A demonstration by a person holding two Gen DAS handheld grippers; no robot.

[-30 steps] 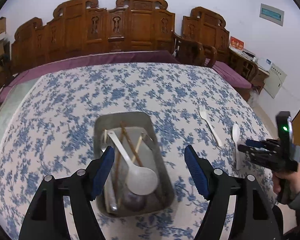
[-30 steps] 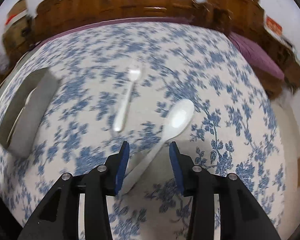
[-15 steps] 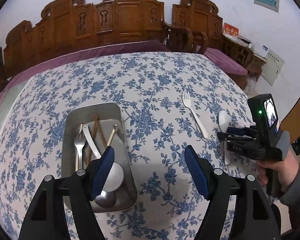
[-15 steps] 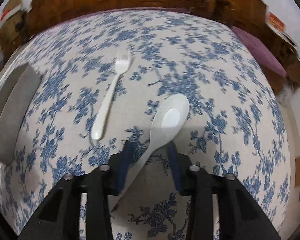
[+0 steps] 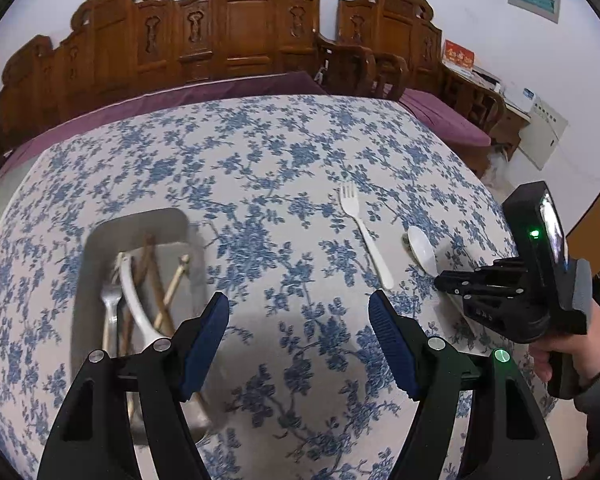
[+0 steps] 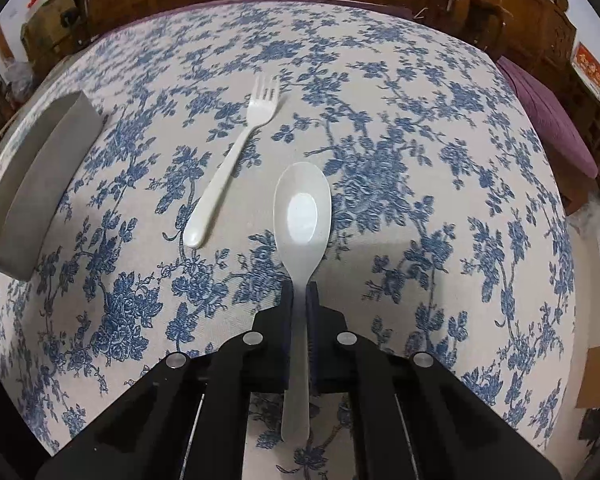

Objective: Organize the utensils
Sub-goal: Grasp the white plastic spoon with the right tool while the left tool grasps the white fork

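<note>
Right gripper (image 6: 299,300) clamped on the handle of a white plastic spoon (image 6: 302,216) on a blue-flowered tablecloth (image 6: 380,120); left gripper (image 5: 299,338) hangs with its blue-padded fingers wide apart and empty.

The pinch sits on the slim, smooth handle with the bowl jutting forward, so the spoon may swivel or slip when lifted. The carry passes near one white plastic fork (image 6: 236,160) lying just left of the spoon, which could be knocked. One grey metal tray (image 5: 96,264), well apart to the left, already holds a white ladle-like spoon, a metal fork and several wooden chopsticks, too blurred to count; dropping in carelessly could tangle them.
</note>
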